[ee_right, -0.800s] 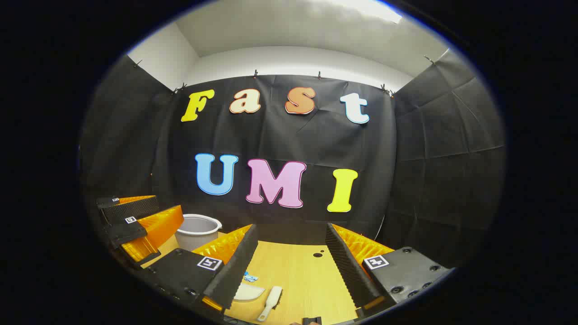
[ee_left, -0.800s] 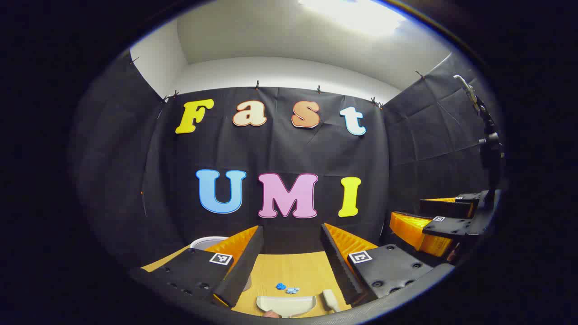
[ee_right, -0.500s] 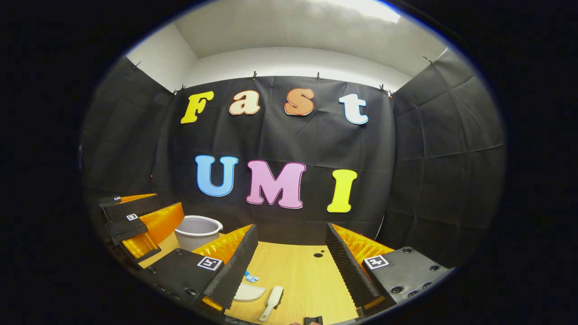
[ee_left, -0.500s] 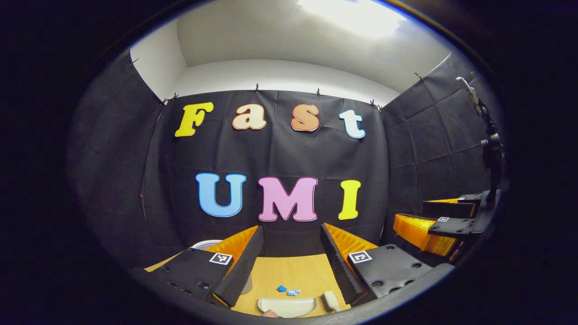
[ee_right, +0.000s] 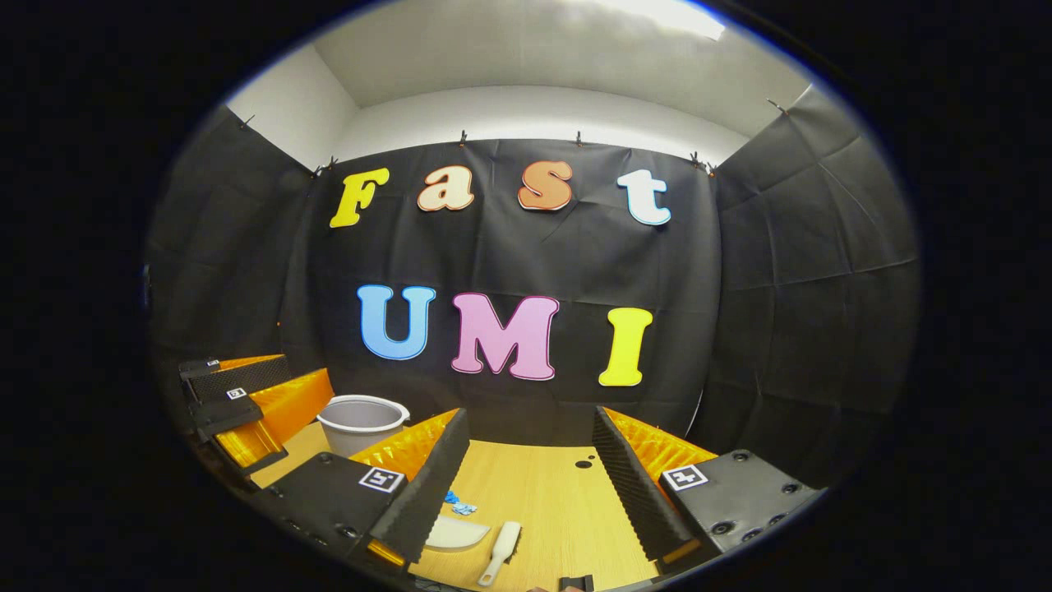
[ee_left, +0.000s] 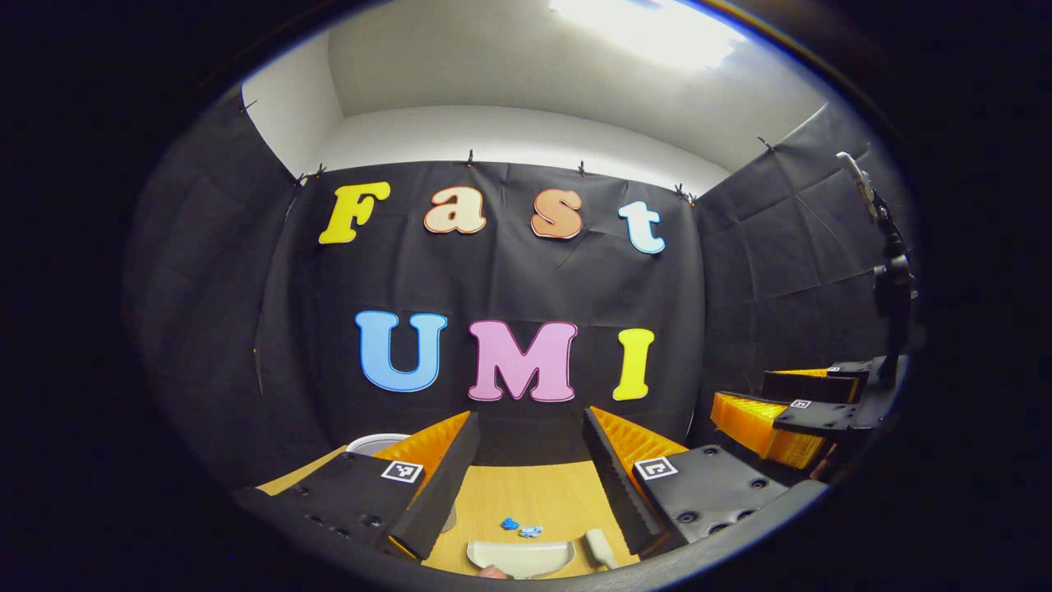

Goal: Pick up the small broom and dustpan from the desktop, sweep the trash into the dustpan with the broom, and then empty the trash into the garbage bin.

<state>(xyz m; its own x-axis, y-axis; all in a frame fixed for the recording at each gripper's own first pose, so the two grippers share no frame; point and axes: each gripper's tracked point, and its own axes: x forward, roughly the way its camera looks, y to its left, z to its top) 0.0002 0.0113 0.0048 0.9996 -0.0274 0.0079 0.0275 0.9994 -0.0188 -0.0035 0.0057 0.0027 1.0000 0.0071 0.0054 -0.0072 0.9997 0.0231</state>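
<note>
Left gripper (ee_left: 526, 460): held above the near edge of the wooden desktop (ee_left: 534, 497), pointing level toward the back wall; fingers spread wide with nothing between them. In the right gripper view it shows at the far left (ee_right: 246, 403), beside the bin, also wide open and empty.

Right gripper (ee_right: 530, 460): likewise held over the desktop (ee_right: 542, 493) and aimed forward, fingers wide apart, gripping nothing. In the left gripper view it appears at the far right (ee_left: 789, 403) (its mount and a thin rod rise above it), open there too.

Dustpan (ee_left: 519, 557): pale, lying flat on the desktop at the bottom of the left gripper view, below and between the left gripper's fingers, untouched. In the right gripper view (ee_right: 456, 534) its edge shows beside the gripper's left finger.

Small broom (ee_right: 501, 552): white, lying flat just right of the dustpan, handle toward the camera; its end shows in the left gripper view (ee_left: 598, 547) next to the dustpan.

Trash (ee_left: 520, 526): small blue scraps on the desktop just beyond the dustpan's far edge; also seen in the right gripper view (ee_right: 460, 503).

Garbage bin (ee_right: 363, 421): pale round bin standing at the desk's far left; its rim peeks over the left gripper's left finger (ee_left: 374, 444).

Change since earlier frames: very little; both views have shifted slightly, the bin sits a touch lower in the right gripper view, and both grippers stay open and empty.
</note>
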